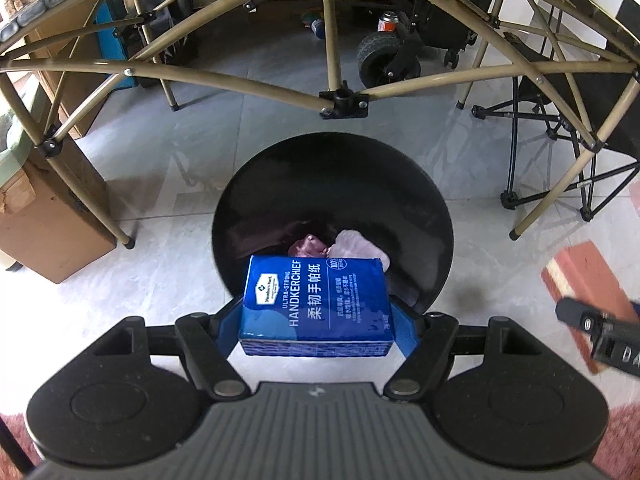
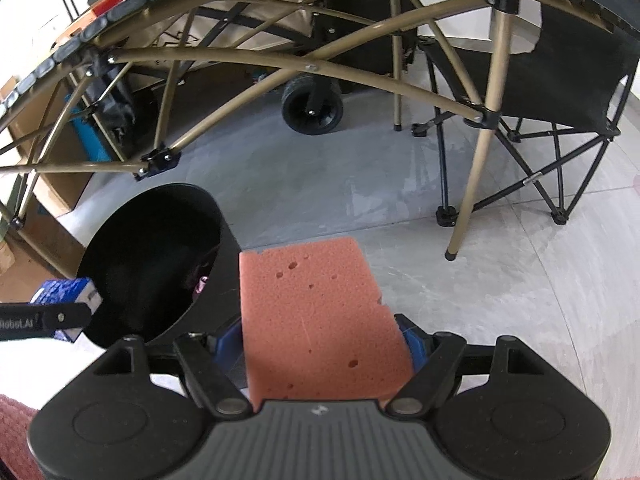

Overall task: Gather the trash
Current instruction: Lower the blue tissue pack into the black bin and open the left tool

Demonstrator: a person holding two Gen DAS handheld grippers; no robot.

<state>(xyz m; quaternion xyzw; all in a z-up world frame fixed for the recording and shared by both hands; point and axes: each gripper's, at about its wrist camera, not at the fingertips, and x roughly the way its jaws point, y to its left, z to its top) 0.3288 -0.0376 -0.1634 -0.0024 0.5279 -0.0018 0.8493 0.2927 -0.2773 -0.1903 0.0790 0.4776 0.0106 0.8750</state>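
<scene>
1. Nearest cam: left gripper [image 1: 318, 320], jaws clamped on a blue tissue pack [image 1: 316, 304], glossy rectangular pkg w/ white print. It hangs over the near rim of the bin.
2. Right gripper [image 2: 326, 340] grips a pink sponge [image 2: 316, 312], a porous block w/ small holes. It sits just right of the bin, over the floor.
3. Floor [image 2: 360, 184]: pale grey tile, smooth, faint seams. Pink fuzzy rug [image 1: 624, 428] at the lower edges.
4. Folding table frame [image 1: 332, 40]: tan metal tubes w/ black joints, arching across the top of both views.
5. Black folding chair [image 2: 560, 80], fabric seat, thin crossed legs, to the right.
6. Cardboard boxes [image 1: 48, 224], at least 2, on the left.
7. One black round bin [image 1: 332, 184], smooth inner wall; inside are 2 crumpled pinkish wads [image 1: 352, 244].
8. One black rubber wheel [image 2: 312, 108] behind the table.
</scene>
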